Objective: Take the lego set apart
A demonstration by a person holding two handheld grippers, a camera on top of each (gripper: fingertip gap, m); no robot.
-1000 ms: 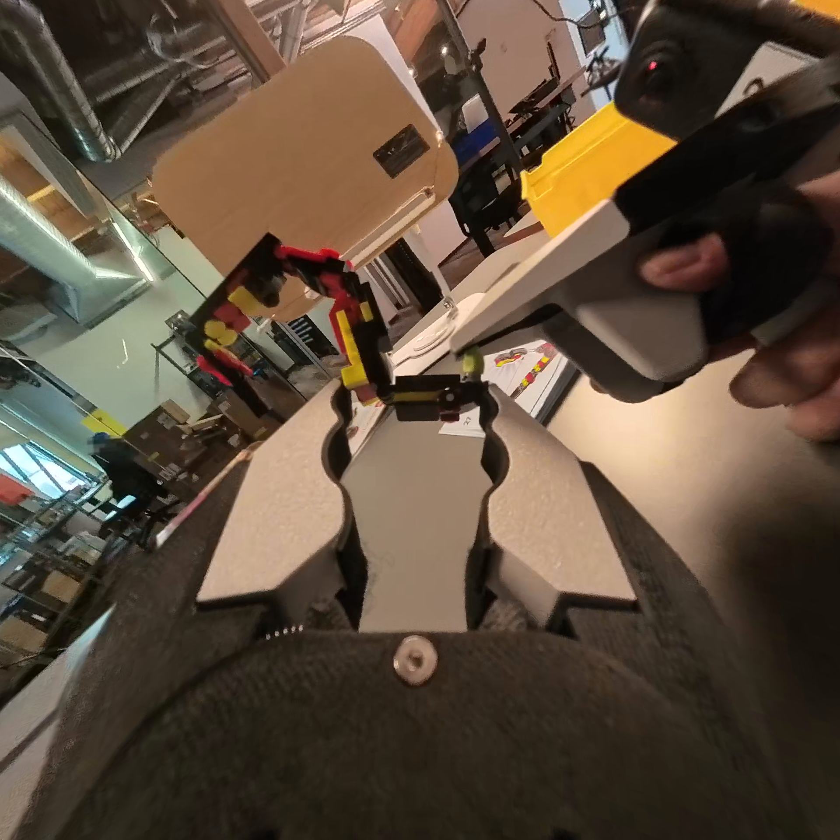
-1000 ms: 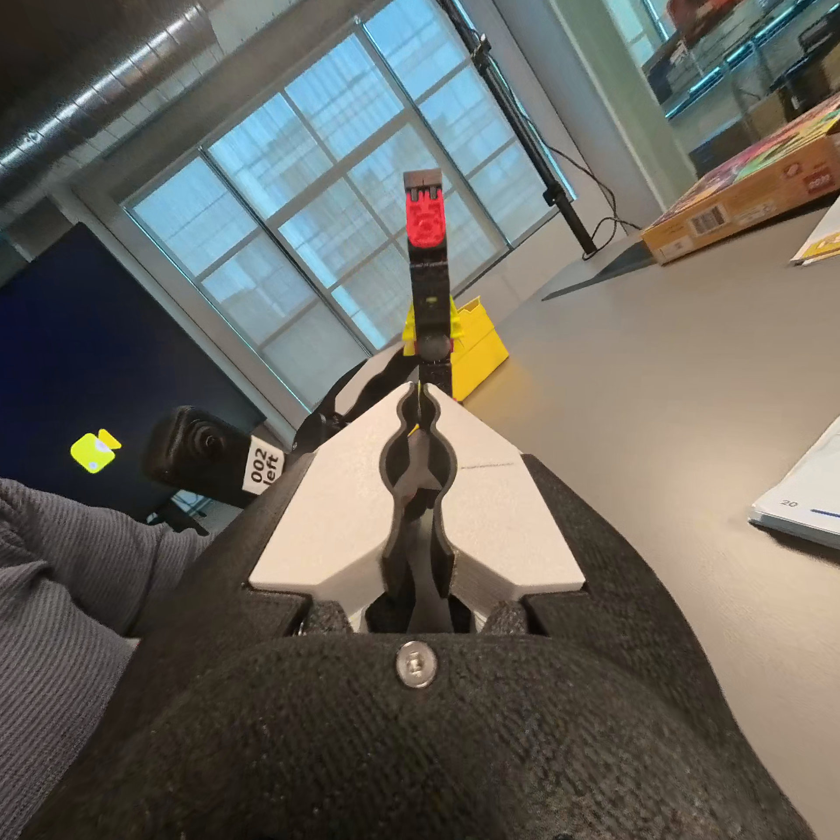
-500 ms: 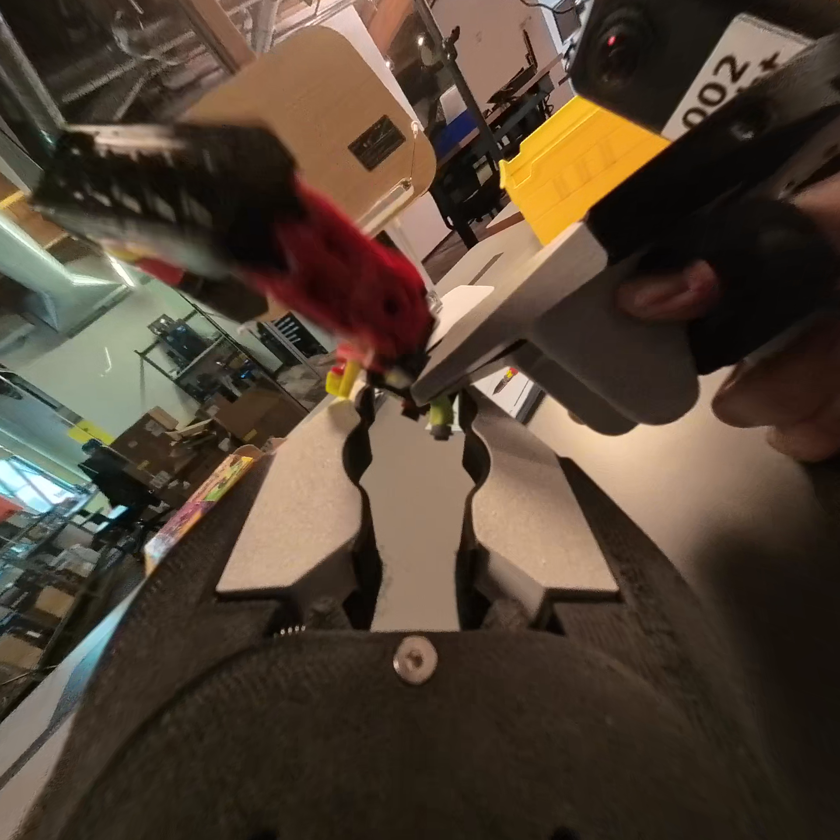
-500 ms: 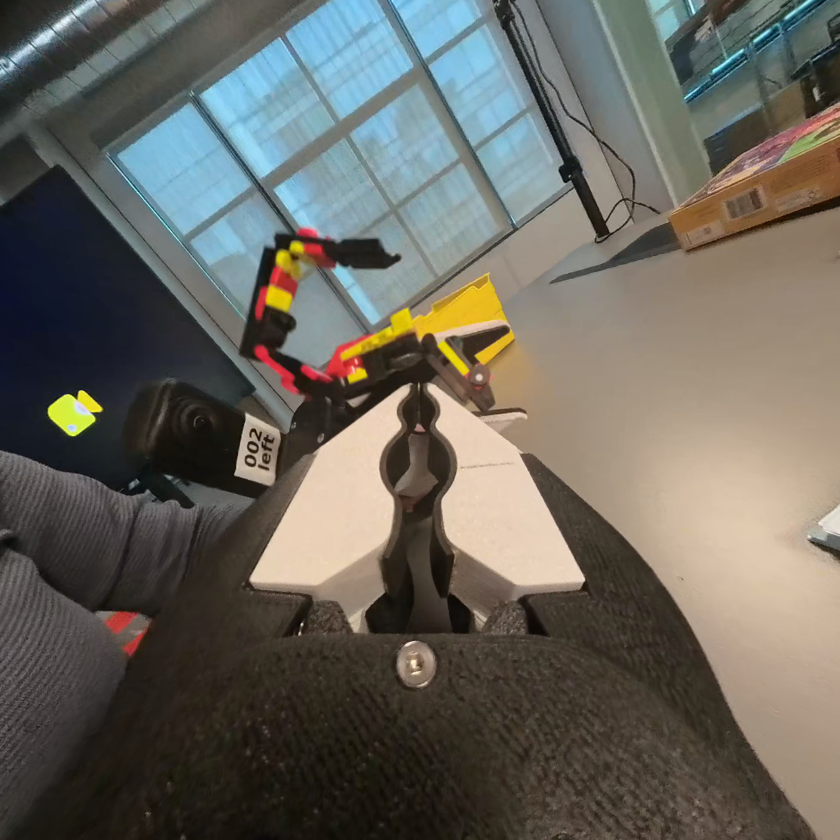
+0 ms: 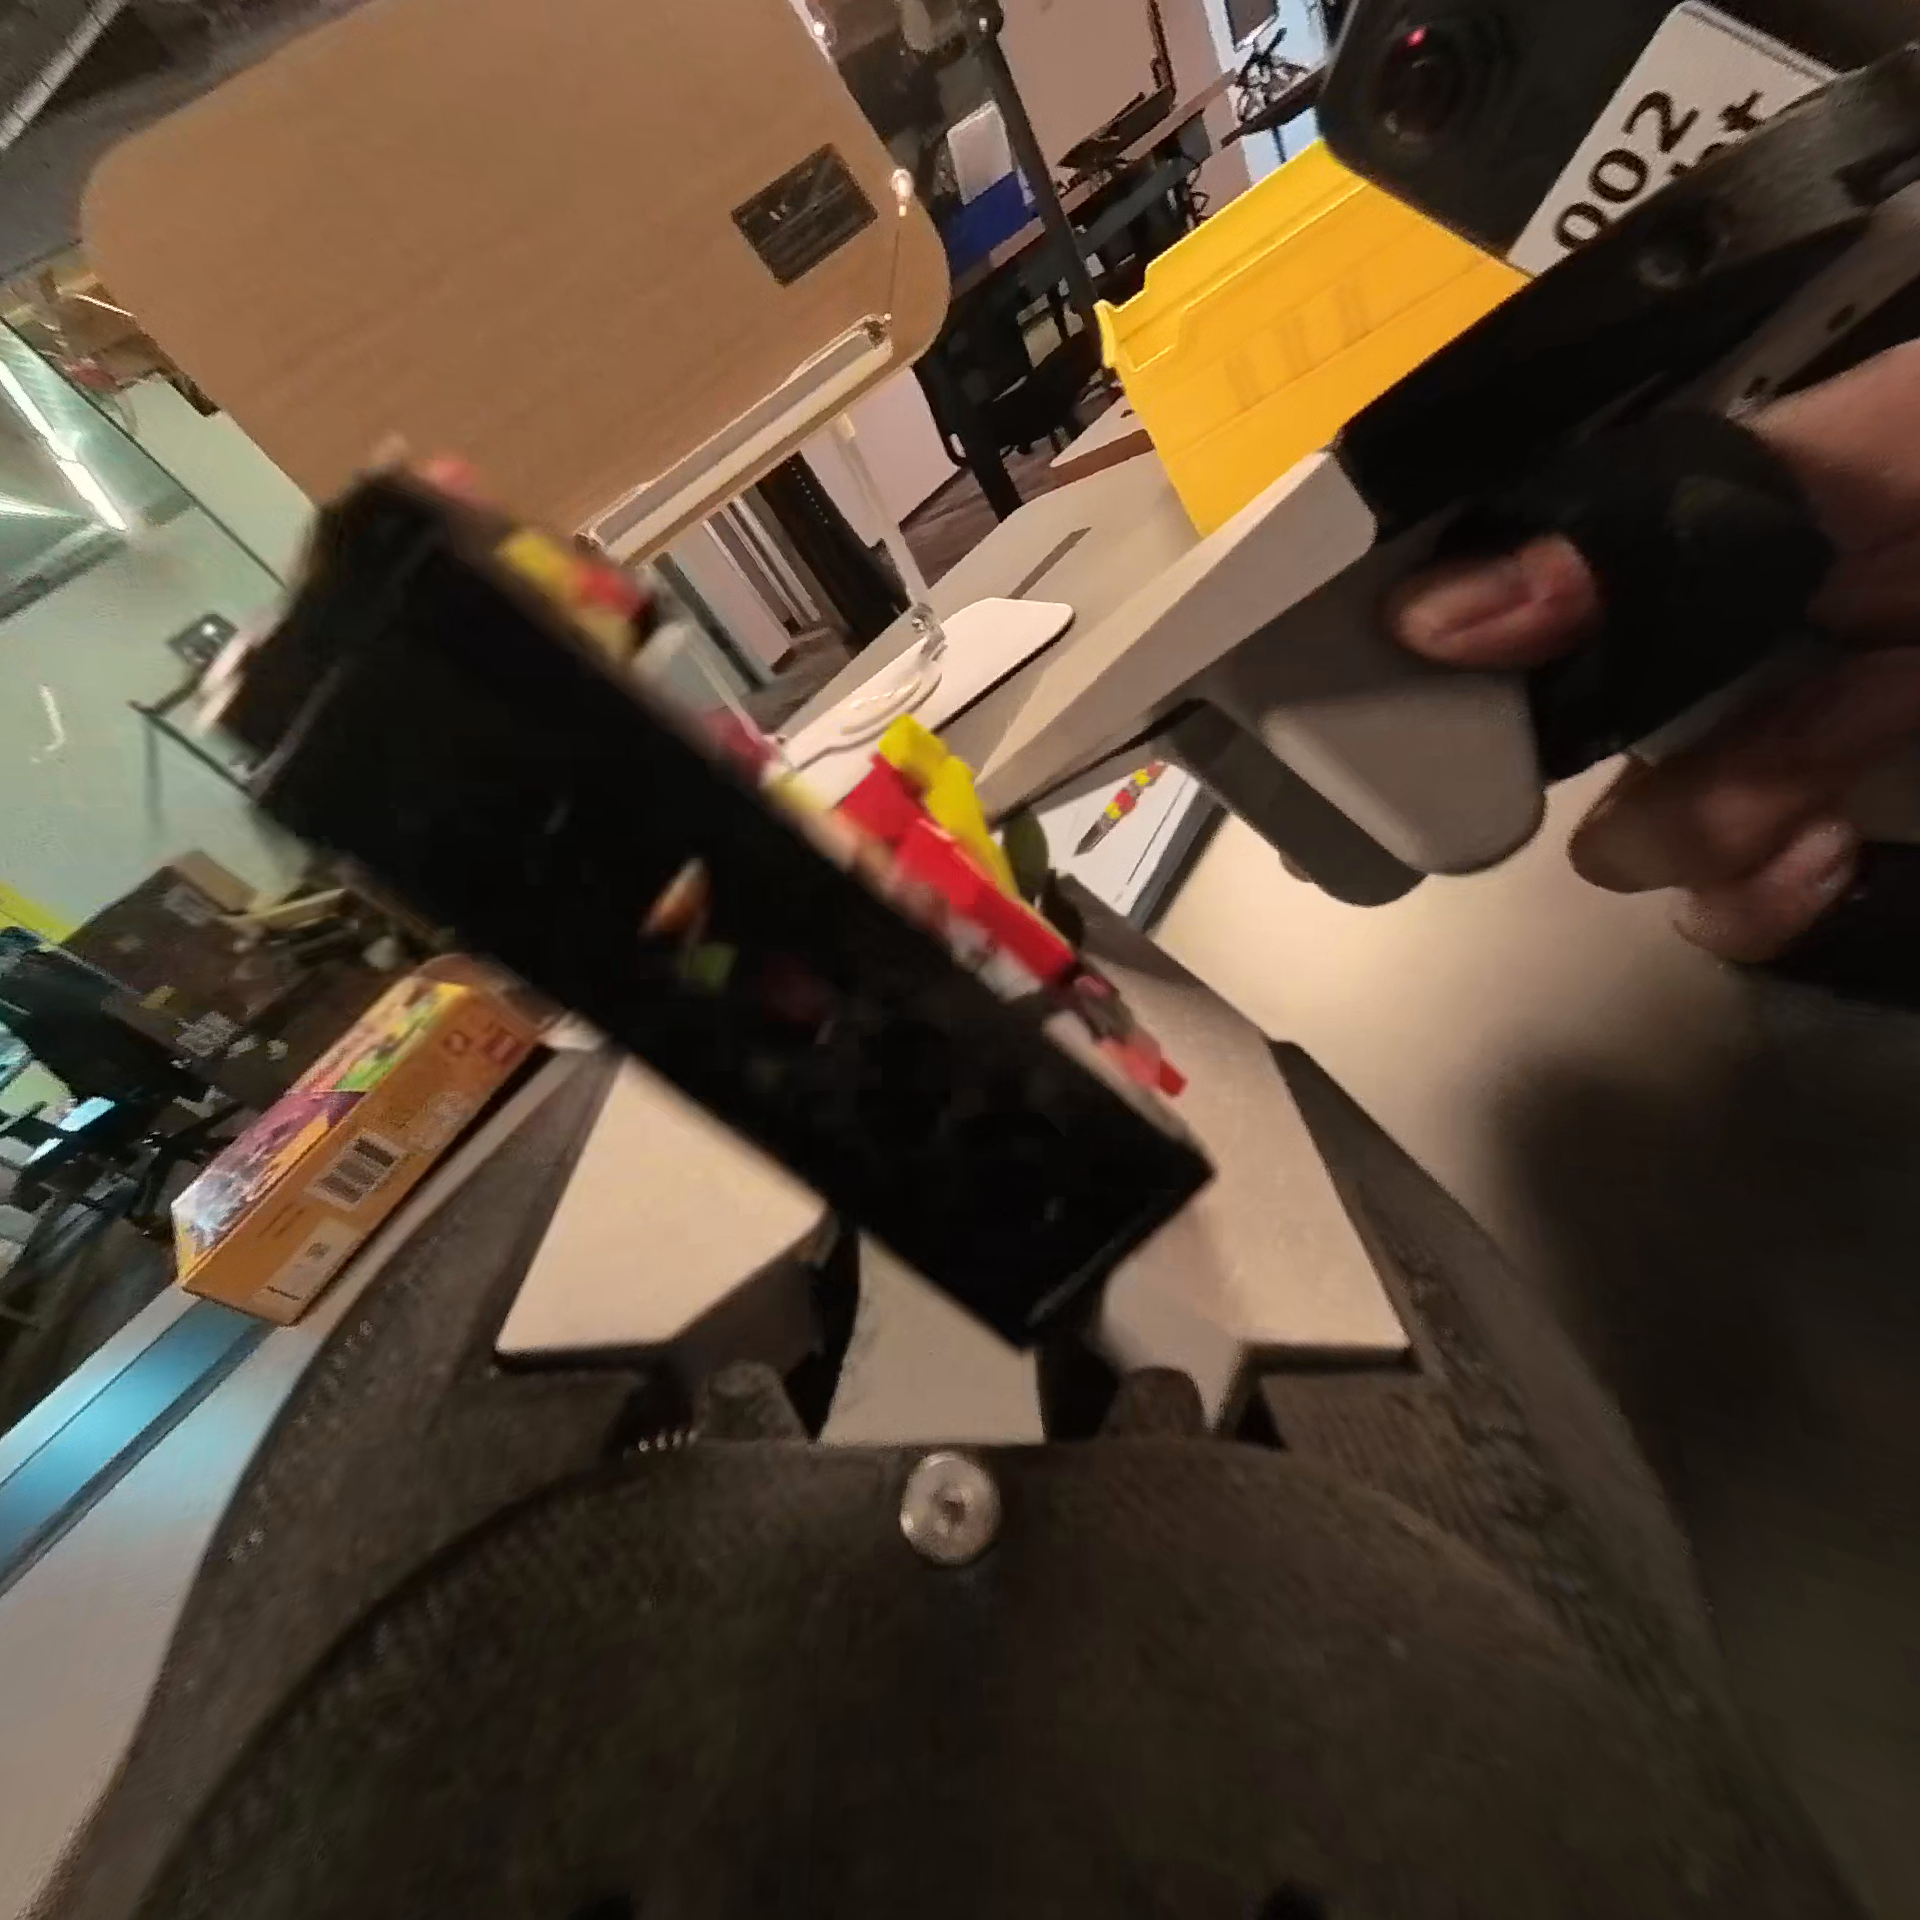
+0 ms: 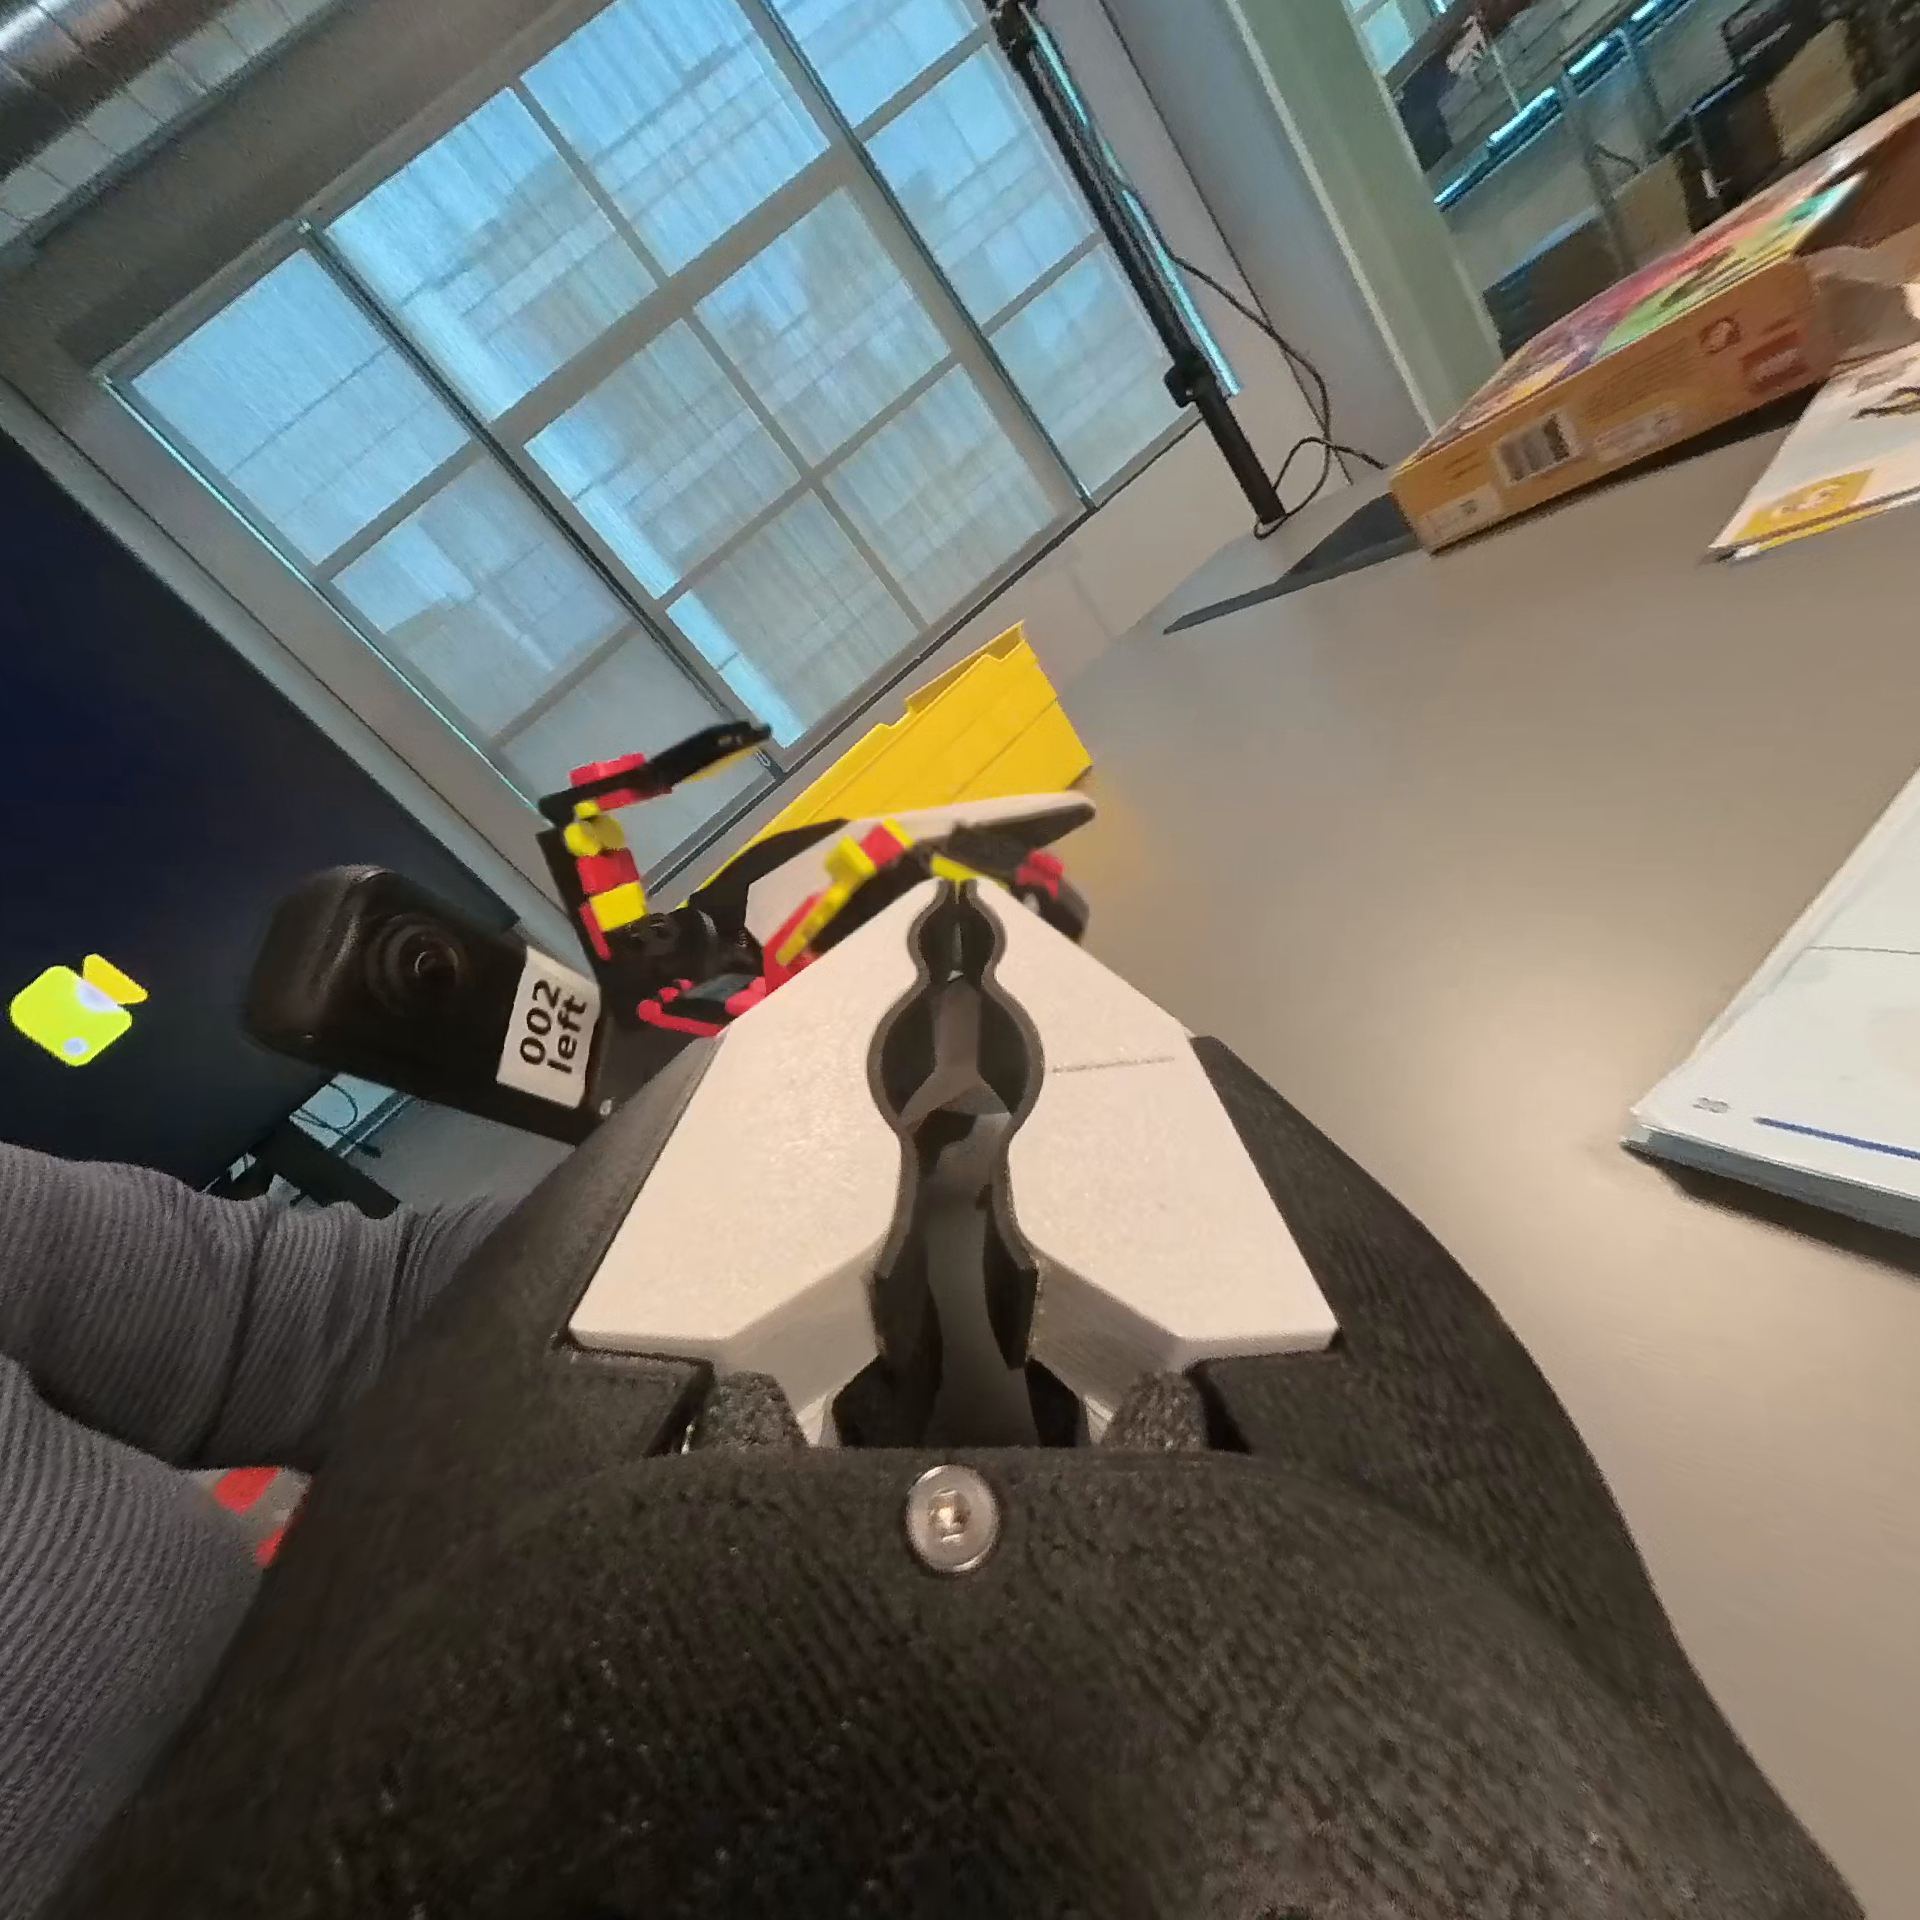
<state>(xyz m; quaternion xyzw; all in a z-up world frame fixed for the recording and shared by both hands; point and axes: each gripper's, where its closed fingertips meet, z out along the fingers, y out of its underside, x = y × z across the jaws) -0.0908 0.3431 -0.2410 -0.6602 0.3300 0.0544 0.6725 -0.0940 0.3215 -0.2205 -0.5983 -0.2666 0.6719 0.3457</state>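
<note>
The lego model (image 5: 727,883) is black with red and yellow bricks. In the left wrist view it is blurred, tilted, and lies across my left gripper (image 5: 966,997), hiding the fingertips. In the right wrist view the model (image 6: 717,935) sits between the left gripper's white fingers (image 6: 1029,816), its jointed arm sticking up. My right gripper (image 6: 951,899) is shut on a thin yellow part at the model's edge. It reaches in from the upper right in the left wrist view (image 5: 1003,816), held by a hand (image 5: 1766,810).
A yellow bin (image 5: 1268,343) stands behind the grippers on the grey table (image 6: 1455,831). An orange lego box (image 6: 1621,395) lies at the far edge. Instruction booklets (image 6: 1818,1039) lie to the right. A tan lamp panel (image 5: 499,229) rises behind. A grey sleeve (image 6: 156,1299) is at left. My left and right fingertips are right by each other.
The model has swung round towards the left camera and now lies across the left fingers. The right gripper has stayed shut at the model's edge. Both grippers have tilted.
</note>
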